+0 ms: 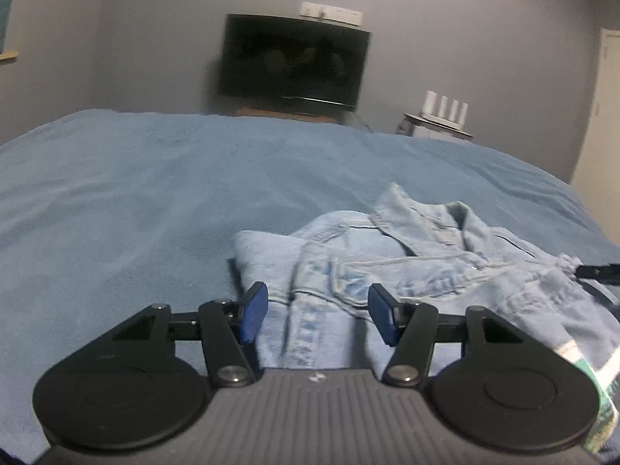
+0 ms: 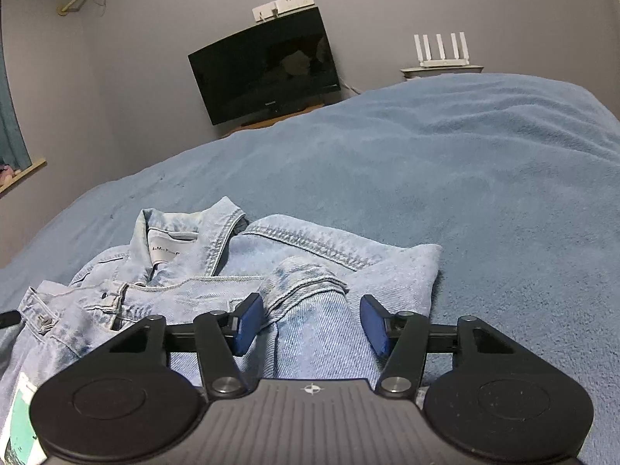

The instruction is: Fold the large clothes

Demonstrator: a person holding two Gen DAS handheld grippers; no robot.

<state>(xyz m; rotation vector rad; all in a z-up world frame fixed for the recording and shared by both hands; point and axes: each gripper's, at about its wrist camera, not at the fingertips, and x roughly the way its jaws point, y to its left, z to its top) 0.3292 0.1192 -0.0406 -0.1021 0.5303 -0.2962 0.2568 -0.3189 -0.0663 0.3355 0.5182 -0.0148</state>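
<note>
- The pale, faded-blue denim jacket [image 2: 240,271] lies partly folded on the blue, soft-napped bed cover [image 2: 465,178], near the edge closest to the two cameras.
- Its collar [image 2: 217,232] stands up at the far side, and a white rectangular neck label [image 2: 166,250] with small dark lettering shows inside it.
- One sleeve [image 2: 314,310] is laid across the body of the jacket, its stitched cuff seam bunched in a ridge.
- A white and green printed tag [image 2: 21,422] shows at the near left of the right wrist view, at the jacket's near edge; the same tag [image 1: 593,383] sits at the near right of the left wrist view.
- The left gripper [image 1: 317,316] has its blue-padded jaws about half apart, over the jacket's left part; nothing is pinched between the pads, and whether they touch the cloth cannot be told.
- The right gripper [image 2: 312,323] is likewise about half apart, with the folded sleeve lying in the gap; the pads do not press on it.
- A tip of the other gripper's black frame [image 1: 598,271] shows at the right edge of the left wrist view.
- Beyond the bed, a dark flat television screen [image 2: 267,66] stands against the grey wall [image 2: 387,7], with a white power strip [image 2: 283,6] above it.
- A white router with upright antennas [image 2: 441,50] sits to the right of the screen.
</note>
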